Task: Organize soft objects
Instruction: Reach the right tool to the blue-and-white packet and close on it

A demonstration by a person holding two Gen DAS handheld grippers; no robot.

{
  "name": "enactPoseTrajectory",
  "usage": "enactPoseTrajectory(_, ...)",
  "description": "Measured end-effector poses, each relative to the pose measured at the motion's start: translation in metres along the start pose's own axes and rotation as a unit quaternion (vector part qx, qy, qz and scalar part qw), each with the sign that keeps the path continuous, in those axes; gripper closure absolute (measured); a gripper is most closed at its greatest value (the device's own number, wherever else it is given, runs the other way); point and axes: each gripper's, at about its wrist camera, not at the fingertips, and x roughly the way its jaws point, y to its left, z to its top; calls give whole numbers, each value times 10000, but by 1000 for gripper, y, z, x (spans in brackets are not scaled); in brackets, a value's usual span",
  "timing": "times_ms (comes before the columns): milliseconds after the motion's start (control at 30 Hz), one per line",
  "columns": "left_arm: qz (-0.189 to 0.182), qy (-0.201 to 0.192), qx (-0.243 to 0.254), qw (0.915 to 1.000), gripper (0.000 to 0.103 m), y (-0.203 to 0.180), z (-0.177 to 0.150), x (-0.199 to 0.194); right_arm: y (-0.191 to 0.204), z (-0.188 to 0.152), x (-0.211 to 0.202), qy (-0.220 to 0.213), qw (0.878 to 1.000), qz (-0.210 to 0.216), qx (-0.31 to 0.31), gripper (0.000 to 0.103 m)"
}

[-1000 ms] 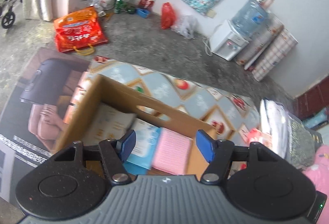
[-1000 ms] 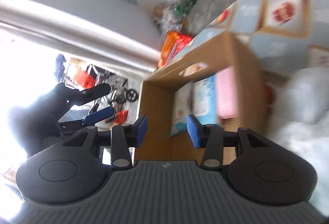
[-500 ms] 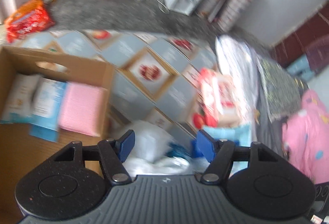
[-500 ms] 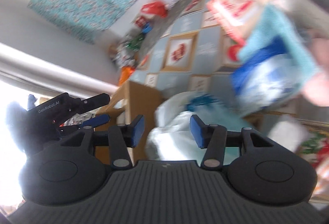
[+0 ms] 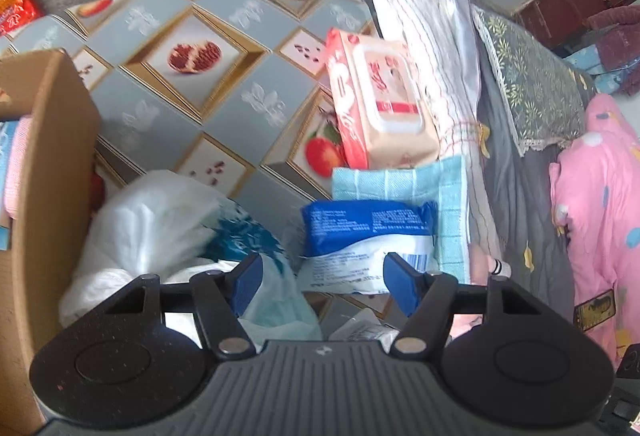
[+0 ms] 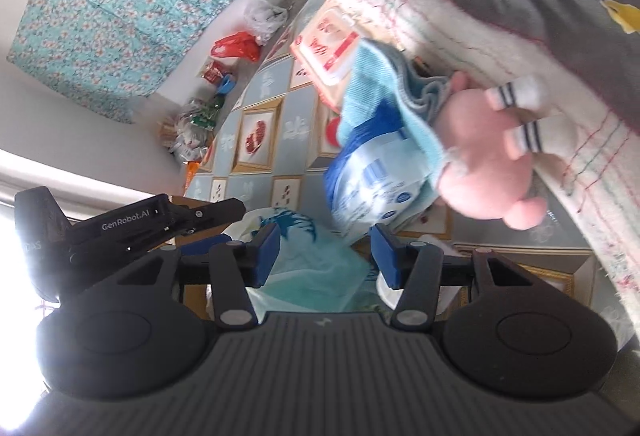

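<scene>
Claws, two: left claw (image 5: 322,282) and right claw (image 6: 325,256) both spread empty, one blue tissue pack (image 5: 366,236), one wipes pack (image 5: 376,107).

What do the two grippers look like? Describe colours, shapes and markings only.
The left gripper and right gripper look alike: blue pads on black angled fingers with silver pivot pins, round black housings either side, and a ribbed grey body. Seen side-on from the right wrist, the left gripper's black casing reads "GenRobot.AI" in white.
</scene>
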Motion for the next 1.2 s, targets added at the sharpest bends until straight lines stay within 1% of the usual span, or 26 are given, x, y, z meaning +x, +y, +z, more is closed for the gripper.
enactPoseTrajectory(100,29,163,-6,9999,35,-6,-1,11,-4,3,1,14,10000,-44,45,53)
enactPoseTrajectory(233,-66,400,-109,9991,35,-10,-5,23,-5,6,2,35,9999,-91,26,53)
enactPoseTrajectory(433,-278,672,-385,9966,35,-10,-16,35,-2,15,-4,-77,9990,-224,-370,53)
enactPoseTrajectory(567,-350,699,-496,9957,36,-14,-25,40,1,32,-13,-233,9967,-253,-733,53)
enactPoseTrajectory(667,-329,677,-514,9958,40,-19,-32,45,6,48,-15,-264,9941,-226,-1023,53)
enactPoseTrajectory(733,-317,630,-451,9965,44,-22,-36,48,11,59,-12,-213,9921,-175,-1227,53)
enactPoseTrajectory(800,-309,602,-410,9969,47,-25,-39,52,18,68,-5,-104,9887,-152,-1485,53)
enactPoseTrajectory(867,-361,662,-447,9961,51,-25,-42,59,26,77,6,78,9848,-126,-1731,53)
enactPoseTrajectory(1000,-473,730,-608,9943,59,-25,-44,72,44,89,36,588,9742,-124,-2177,53)
enactPoseTrajectory(1133,-621,698,-835,9921,59,-22,-41,81,61,97,70,1074,9555,-234,-2736,54)
enactPoseTrajectory(1200,-685,697,-965,9905,59,-20,-38,85,70,100,89,1296,9432,-292,-3044,54)
